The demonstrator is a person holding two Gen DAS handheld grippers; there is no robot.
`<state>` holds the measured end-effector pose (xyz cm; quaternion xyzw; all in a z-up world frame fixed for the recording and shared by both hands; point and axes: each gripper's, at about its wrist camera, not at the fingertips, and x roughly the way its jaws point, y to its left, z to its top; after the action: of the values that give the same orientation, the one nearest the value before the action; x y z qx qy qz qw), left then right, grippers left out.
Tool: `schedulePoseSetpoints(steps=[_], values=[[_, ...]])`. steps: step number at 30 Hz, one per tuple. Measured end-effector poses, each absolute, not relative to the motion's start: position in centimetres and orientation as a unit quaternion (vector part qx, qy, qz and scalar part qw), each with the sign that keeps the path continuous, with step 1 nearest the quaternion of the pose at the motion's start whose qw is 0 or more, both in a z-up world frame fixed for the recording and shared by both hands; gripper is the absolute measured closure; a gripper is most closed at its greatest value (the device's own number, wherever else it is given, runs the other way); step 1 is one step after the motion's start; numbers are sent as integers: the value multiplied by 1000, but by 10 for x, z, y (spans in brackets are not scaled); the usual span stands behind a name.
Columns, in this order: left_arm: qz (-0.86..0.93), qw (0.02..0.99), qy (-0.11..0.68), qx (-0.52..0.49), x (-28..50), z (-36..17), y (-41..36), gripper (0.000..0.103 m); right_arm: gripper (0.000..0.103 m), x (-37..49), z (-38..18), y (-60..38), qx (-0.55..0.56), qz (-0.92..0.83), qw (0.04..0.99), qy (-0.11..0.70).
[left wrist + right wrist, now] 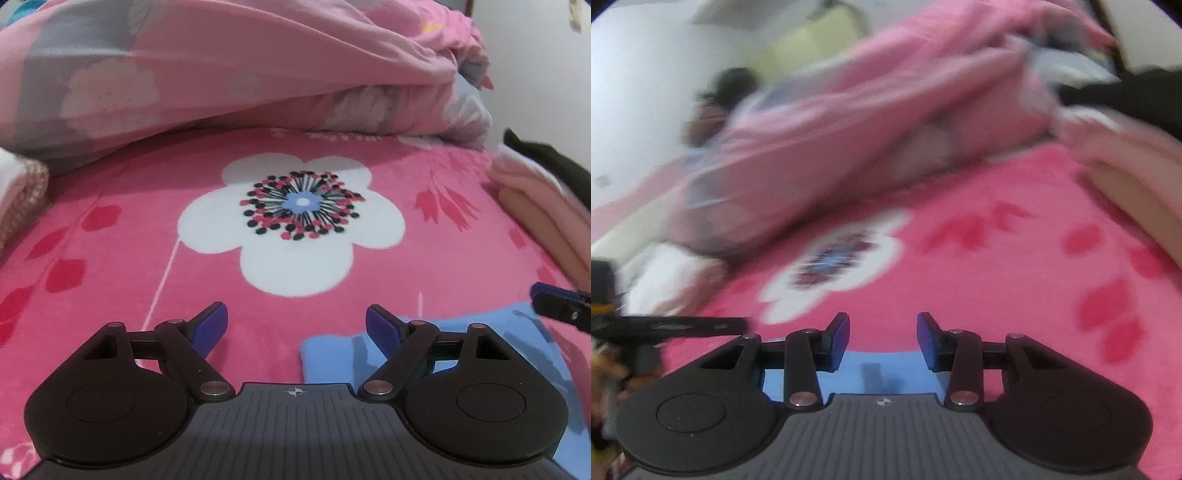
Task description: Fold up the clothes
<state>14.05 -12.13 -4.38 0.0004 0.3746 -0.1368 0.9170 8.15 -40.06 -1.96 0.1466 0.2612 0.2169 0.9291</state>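
The left hand-held gripper (pixel 296 326) hovers over the pink flowered blanket (pixel 122 266) on the bed, its blue pads spread wide with nothing between them — the folded blue cloth (pixel 332 356) lies just under its right finger. Ahead of it sits a big white flower print (pixel 291 225), and beyond that a heaped pink quilt (pixel 229 70). The right hand-held gripper (pixel 882 341) stands partly parted and empty, directly over the near edge of the blue cloth (pixel 857 369); folded pale pink clothes (pixel 1137 184) lie to its right.
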Motion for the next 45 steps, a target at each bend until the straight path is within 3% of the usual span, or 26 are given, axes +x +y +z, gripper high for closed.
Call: schedulePoseSetpoints(steps=[8, 18, 26, 29, 32, 34, 45], values=[[-122, 908, 398, 43, 145, -60, -140, 20, 61, 95, -33, -399, 132, 185, 925, 303], [-134, 925, 355, 32, 108, 3, -123, 20, 60, 66, -14, -398, 116, 141, 944, 274], [-231, 910, 345, -22, 33, 64, -93, 18, 41, -9, 41, -384, 90, 138, 962, 217], [-280, 893, 348, -49, 6, 74, -80, 11, 33, -45, 63, -377, 85, 144, 966, 197], [-318, 875, 356, -82, -18, 75, -67, 4, 18, -75, 78, -367, 85, 159, 967, 182], [-319, 868, 369, -92, -24, 65, -63, 3, 0, -92, 82, -357, 84, 163, 968, 174], [-214, 902, 372, -37, -24, 4, -71, 0, 0, -98, 26, -323, 74, 30, 955, 284]])
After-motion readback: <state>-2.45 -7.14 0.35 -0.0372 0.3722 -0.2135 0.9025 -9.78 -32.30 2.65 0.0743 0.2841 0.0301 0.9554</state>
